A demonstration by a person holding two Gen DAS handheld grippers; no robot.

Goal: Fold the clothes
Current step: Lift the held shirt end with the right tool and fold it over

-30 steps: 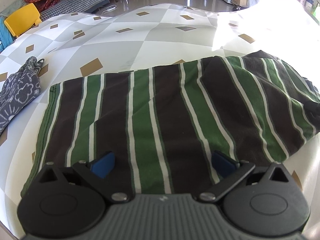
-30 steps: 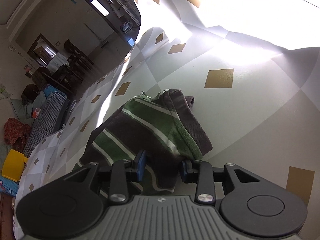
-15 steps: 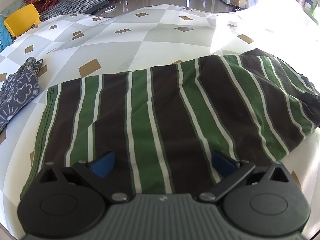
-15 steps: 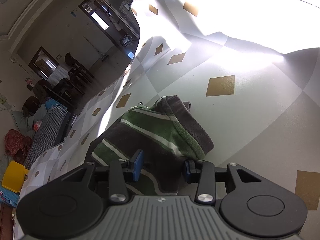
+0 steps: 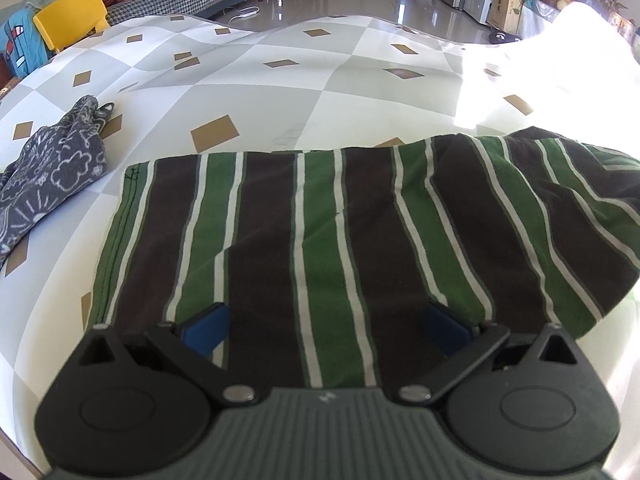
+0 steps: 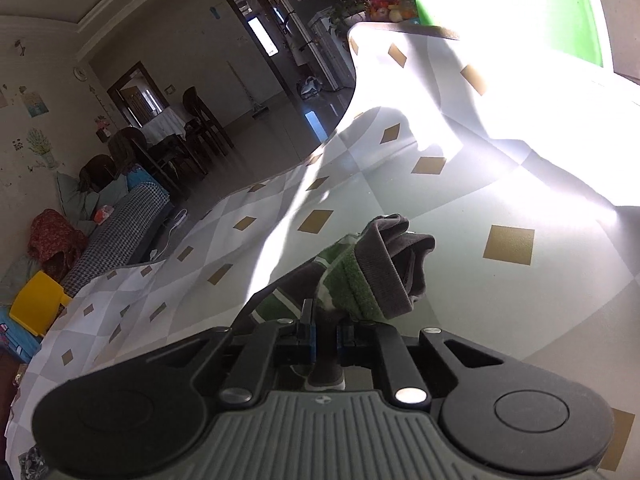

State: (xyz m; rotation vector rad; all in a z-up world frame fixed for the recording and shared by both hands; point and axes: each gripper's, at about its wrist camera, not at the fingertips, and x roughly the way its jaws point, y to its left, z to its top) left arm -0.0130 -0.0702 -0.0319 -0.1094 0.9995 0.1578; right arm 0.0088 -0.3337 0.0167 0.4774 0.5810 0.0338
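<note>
1. The striped garment (image 5: pixel 340 232) lies spread on the patterned table (image 5: pixel 256 92), its long axis running left to right.
2. Left tool (image 5: pixel 324 326): jaws spread wide over the near hem, gripping nothing.
3. Right tool (image 6: pixel 325 338): jaws have just closed and now pinch the garment's bunched right end (image 6: pixel 372 276), raised off the table.
4. Judgement: the right hand is placed to carry its end leftward across the cloth.
</note>
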